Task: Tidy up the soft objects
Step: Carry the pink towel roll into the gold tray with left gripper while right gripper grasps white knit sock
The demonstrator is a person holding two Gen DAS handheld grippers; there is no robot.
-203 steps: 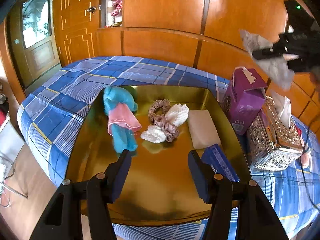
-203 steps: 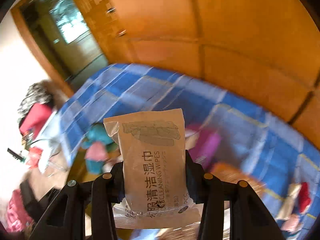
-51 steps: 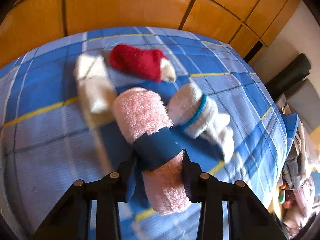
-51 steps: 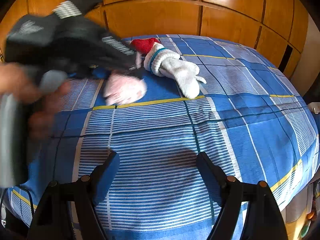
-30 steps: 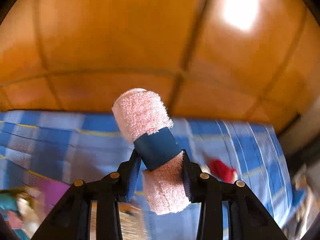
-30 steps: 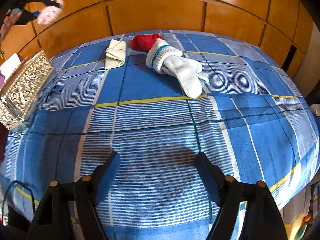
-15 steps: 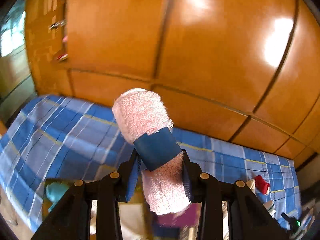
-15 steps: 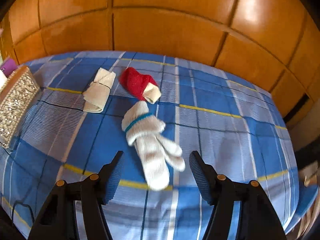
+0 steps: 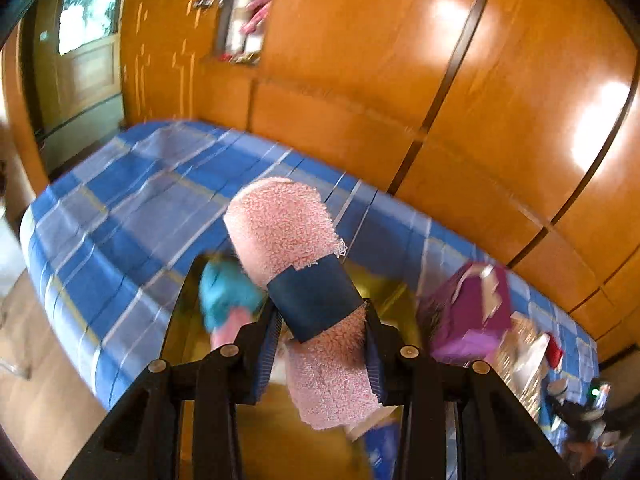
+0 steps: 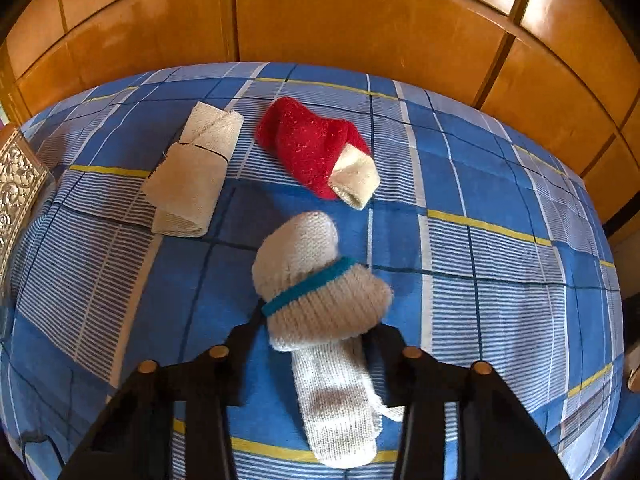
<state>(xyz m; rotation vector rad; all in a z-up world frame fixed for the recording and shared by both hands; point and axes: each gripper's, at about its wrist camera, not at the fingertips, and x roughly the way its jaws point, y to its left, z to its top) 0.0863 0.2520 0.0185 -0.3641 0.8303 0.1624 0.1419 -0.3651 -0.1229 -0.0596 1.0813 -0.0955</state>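
My left gripper [image 9: 318, 320] is shut on a rolled pink towel [image 9: 280, 228] with a dark blue band, held in the air above the gold tray [image 9: 180, 320]. A teal plush toy [image 9: 224, 292] lies in the tray, blurred. In the right wrist view a white knitted glove [image 10: 316, 288] with a teal stripe lies on the blue checked bed [image 10: 500, 280]. My right gripper [image 10: 312, 332] is closing, and its jaws squeeze the glove just below the cuff, which bulges above them.
A red sock [image 10: 308, 144] and a folded beige cloth [image 10: 192, 176] lie on the bed beyond the glove. A purple tissue box [image 9: 468, 316] and an ornate silver box [image 10: 16, 184] stand beside the tray. Wooden wall panels run behind the bed.
The left gripper swung with the pink towel from facing the wall to over the gold tray. The right gripper moved onto the white glove and closed around it.
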